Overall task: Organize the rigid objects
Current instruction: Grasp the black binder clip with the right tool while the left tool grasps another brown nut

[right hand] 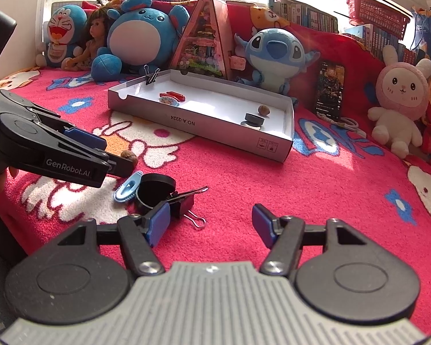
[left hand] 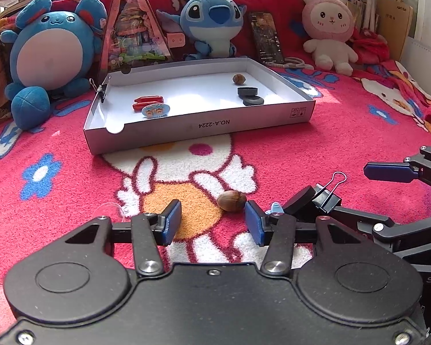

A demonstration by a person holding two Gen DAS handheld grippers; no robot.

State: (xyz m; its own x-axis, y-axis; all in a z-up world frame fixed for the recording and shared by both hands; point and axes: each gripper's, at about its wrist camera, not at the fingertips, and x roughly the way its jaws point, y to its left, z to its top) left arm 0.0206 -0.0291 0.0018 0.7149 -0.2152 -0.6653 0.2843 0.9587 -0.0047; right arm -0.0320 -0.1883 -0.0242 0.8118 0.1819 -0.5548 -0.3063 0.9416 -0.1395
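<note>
Straddling bare blanket, left gripper fingers brush nut

"NO.A-2224" is printed upside down on the near wall of the shallow white cardboard box, centre frame. "GenRobot.AI" stands on the black left gripper, at left in the right wrist view.

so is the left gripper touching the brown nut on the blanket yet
Cannot tell. In the left wrist view the brown nut lies just beyond the left gripper, beside its right fingertip; no clear gap.

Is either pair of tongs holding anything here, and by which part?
Nothing is held. Left tongs are open near the nut; right tongs are open and empty.
</note>
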